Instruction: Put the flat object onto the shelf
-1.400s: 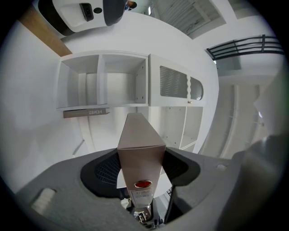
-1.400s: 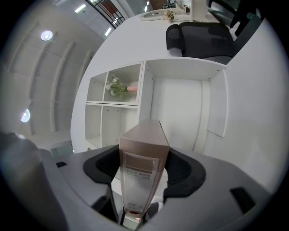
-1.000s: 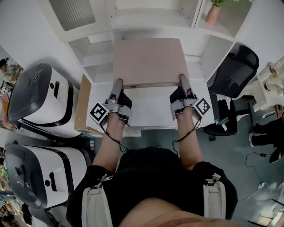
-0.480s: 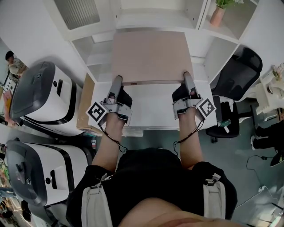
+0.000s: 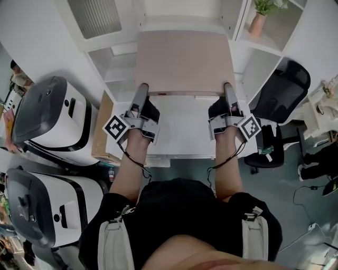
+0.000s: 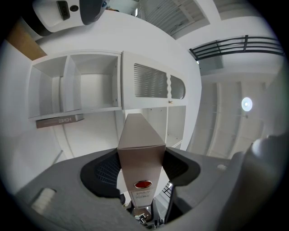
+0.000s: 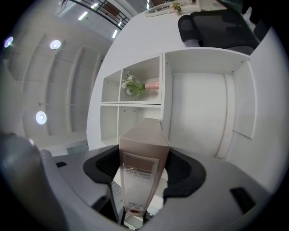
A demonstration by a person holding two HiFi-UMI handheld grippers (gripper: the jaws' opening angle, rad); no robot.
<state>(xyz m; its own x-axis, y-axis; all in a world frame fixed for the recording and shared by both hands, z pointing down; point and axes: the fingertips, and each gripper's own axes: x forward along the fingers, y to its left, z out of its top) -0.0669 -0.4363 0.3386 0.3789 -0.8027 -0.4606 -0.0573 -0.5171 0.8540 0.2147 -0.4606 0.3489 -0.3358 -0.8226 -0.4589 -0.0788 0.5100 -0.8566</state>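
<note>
Left gripper (image 5: 141, 90) is clamped on the near-left corner of the flat box (image 5: 184, 62), and the right gripper (image 5: 229, 89) on its near-right corner. In both gripper views the box's thin edge is seen pinched between the dark pads. The box is held level between them, over the middle of the white shelf unit (image 5: 113, 60). A potted plant (image 5: 260, 13) is seen in a far-right compartment, with an office chair (image 5: 280, 82) to the right.

One flat box (image 5: 184, 60) is showing, with two tools: left tool (image 5: 141, 90) and right tool (image 5: 228, 88). Two machines, far machine (image 5: 47, 113) and near machine (image 5: 45, 211), are standing left; one chair (image 5: 282, 84) and one plant (image 5: 260, 13) are sitting right.
</note>
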